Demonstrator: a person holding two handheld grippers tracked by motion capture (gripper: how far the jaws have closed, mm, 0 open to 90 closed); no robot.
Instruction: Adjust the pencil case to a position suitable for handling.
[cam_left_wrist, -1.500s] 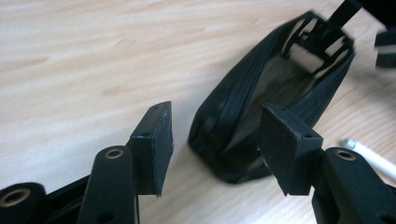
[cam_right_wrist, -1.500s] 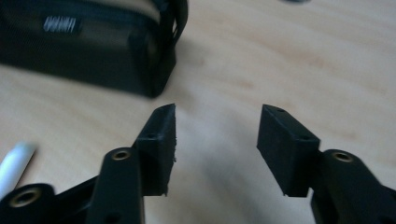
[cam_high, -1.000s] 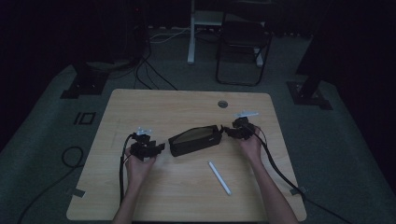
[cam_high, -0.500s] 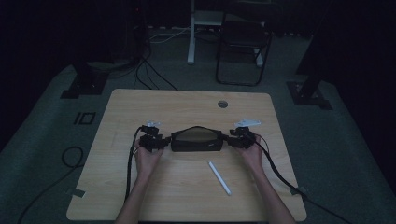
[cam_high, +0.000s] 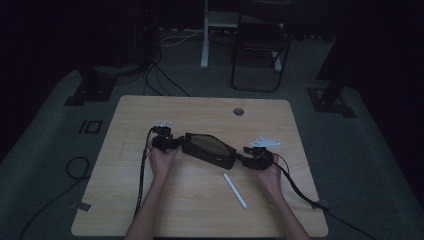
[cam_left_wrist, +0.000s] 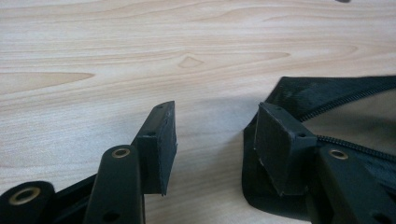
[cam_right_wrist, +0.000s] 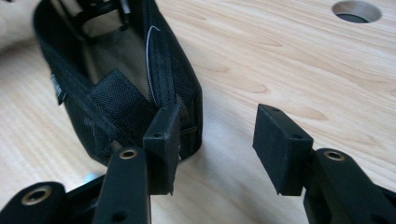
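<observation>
Pouch (cam_high: 209, 149) — black, zipped along the top, open; laid aslant at the centre of the table (cam_high: 150, 210), its upper-left end at the left gripper (cam_high: 167, 142), its lower-right end at the right gripper (cam_high: 251, 155). A pale lining is seen in the right gripper view at upper left, with a black woven patch on the inner wall; whether anything lies inside cannot be told.

Left gripper (cam_left_wrist: 215, 135) — jaws spread, just opened further; bare table is shown between them, and the pouch (cam_left_wrist: 327, 100) lies against the right jaw, at the right of the frame.

Right gripper (cam_right_wrist: 217, 140) — jaws spread, nothing between them; the pouch (cam_right_wrist: 121, 88) end wall is touched by the left jaw from outside.

Pen (cam_high: 235, 190) — white, lying loose below the pouch, lower centre of the high view, apart from both hands.

Cable hole (cam_high: 238, 111) — round, near the table's far edge; shown again at upper right of the right gripper view (cam_right_wrist: 357, 11).

Chair (cam_high: 260, 45) — dark, beyond the table, top centre.
</observation>
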